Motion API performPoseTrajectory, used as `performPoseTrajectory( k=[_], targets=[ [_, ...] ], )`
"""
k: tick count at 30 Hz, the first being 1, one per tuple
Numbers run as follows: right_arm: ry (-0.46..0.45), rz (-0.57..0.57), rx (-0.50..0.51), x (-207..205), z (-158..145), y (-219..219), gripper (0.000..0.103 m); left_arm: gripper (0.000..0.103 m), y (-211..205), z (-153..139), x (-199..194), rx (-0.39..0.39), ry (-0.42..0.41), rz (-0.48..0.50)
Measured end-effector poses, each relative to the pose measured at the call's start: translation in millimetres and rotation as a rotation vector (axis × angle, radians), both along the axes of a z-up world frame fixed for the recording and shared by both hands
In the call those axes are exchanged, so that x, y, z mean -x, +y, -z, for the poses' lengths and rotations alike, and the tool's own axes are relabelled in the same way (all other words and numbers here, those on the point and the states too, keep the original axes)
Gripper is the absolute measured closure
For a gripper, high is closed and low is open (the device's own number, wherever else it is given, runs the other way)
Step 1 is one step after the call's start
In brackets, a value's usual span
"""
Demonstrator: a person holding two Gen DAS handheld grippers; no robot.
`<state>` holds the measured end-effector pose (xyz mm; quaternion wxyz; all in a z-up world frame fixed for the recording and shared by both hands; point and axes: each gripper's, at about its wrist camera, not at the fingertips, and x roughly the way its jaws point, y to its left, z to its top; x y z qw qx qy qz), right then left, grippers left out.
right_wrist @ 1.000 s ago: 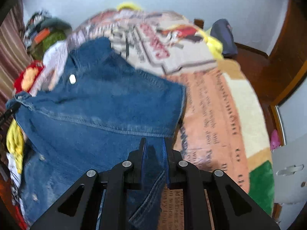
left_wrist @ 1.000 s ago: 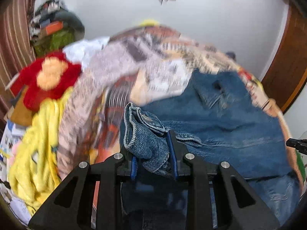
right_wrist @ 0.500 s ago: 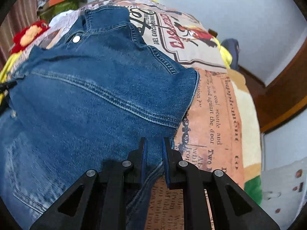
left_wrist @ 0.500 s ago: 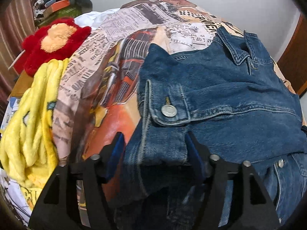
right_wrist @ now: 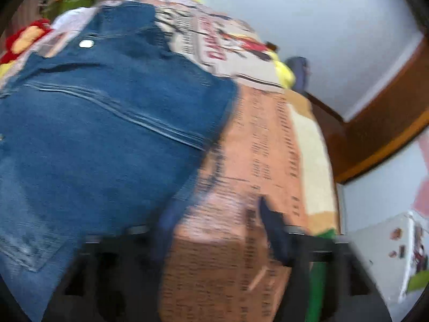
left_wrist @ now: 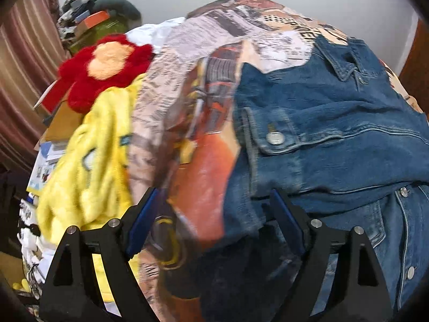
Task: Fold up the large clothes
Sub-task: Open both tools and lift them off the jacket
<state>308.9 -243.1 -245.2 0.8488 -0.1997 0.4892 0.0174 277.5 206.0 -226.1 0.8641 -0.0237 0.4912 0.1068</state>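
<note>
A blue denim jacket (left_wrist: 335, 139) lies folded over on the printed bedspread (left_wrist: 203, 53), its collar at the far side and a metal button on the near flap. My left gripper (left_wrist: 213, 198) hangs over the jacket's left edge, jaws opening. Denim and bedspread show between the blue pads (left_wrist: 139, 222), and neither pad presses on them. In the blurred right wrist view the jacket (right_wrist: 93, 134) fills the left half. My right gripper (right_wrist: 214, 212) is beside its right edge, jaws opening, with only bedspread (right_wrist: 268, 147) between the fingers.
A red plush toy (left_wrist: 107, 67) and a yellow plush blanket (left_wrist: 88, 161) lie along the bed's left side, with a pile of clutter (left_wrist: 91, 18) and a striped curtain (left_wrist: 21, 80) behind. A wooden door frame (right_wrist: 375, 134) and a white box (right_wrist: 388, 255) stand to the right.
Both grippers held bunched denim a second ago and have let go, jaws spread apart. The jacket now lies flat on the bed. Both hands have sunk lower.
</note>
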Motion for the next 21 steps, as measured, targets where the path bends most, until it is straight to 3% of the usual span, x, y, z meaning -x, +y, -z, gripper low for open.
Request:
performPoseTrajectory(
  k=[4, 7, 12, 16, 21],
  targets=[
    [0.102, 0.105, -0.207, -10.4, -1.0, -32.7, 0.028, 0.019, 15.3, -7.1, 1.9, 0.008, -0.011, -0.028],
    [0.095, 0.136, -0.295, -15.3, -11.2, -42.0, 0.028, 0.019, 20.2, -15.1, -6.9, 0.014, -0.030, -0.032],
    [0.094, 0.124, -0.458, -37.4, -36.5, -38.4, 0.028, 0.014, 20.7, -24.1, -38.5, 0.094, -0.065, 0.005],
    [0.119, 0.113, -0.544, -61.4, -43.4, -28.0, 0.028, 0.014, 22.8, -13.9, -77.7, 0.165, -0.037, 0.019],
    [0.171, 0.141, -0.573, -96.7, -24.8, -25.0, 0.028, 0.015, 32.4, 6.7, -121.4, 0.223, 0.020, 0.033]
  ],
)
